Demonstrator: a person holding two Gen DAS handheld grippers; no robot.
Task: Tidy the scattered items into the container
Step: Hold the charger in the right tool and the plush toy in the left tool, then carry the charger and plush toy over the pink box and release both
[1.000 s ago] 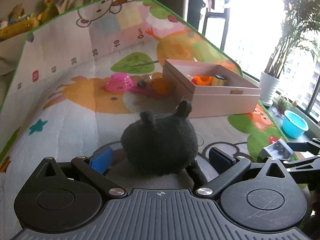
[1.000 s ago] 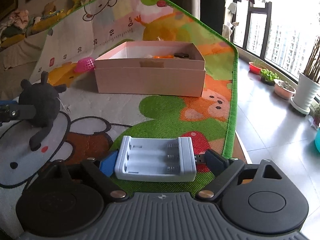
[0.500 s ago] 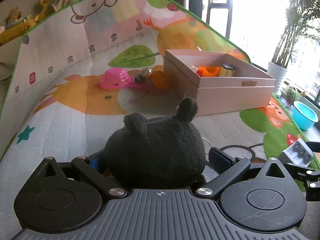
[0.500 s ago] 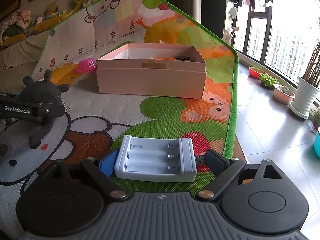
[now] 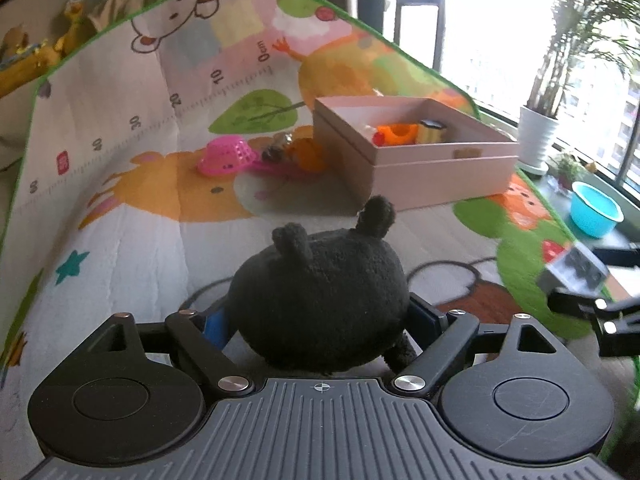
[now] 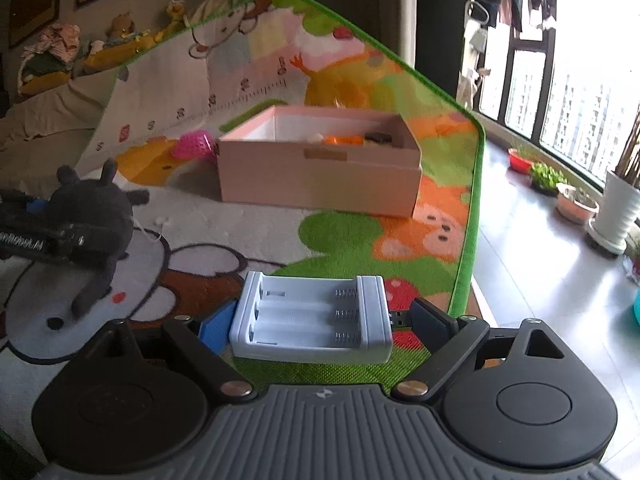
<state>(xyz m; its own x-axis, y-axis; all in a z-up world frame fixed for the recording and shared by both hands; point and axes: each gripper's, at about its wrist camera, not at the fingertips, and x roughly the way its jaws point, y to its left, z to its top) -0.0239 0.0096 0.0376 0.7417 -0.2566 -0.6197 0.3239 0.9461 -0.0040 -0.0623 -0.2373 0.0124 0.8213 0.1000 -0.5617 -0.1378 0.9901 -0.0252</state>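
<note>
In the left wrist view, the left tongs [image 5: 320, 320] are now closed on the black plush toy [image 5: 320, 300], which fills the lower middle of the frame; a second ago it sat loose between wide fingers, and half a second ago the fingers were just closing on it. The pink box [image 5: 420, 168] sits in the upper right of centre, nearer than before, with orange pieces inside. A pink basket [image 5: 228, 156] and small bits lie on the play mat [image 5: 132, 208] to its left, not yet gathered. At the right edge, blurred, the other tongs carry the grey piece.

In the right wrist view, the right tongs [image 6: 316, 322] hold the grey battery holder [image 6: 312, 320] across its ends at lower centre, as they did a second ago, but it looks lifted off the mat. The box [image 6: 320, 176] stands at mid-frame. Both items seem secured, so carrying them over the box rim looks like the step in hand.
</note>
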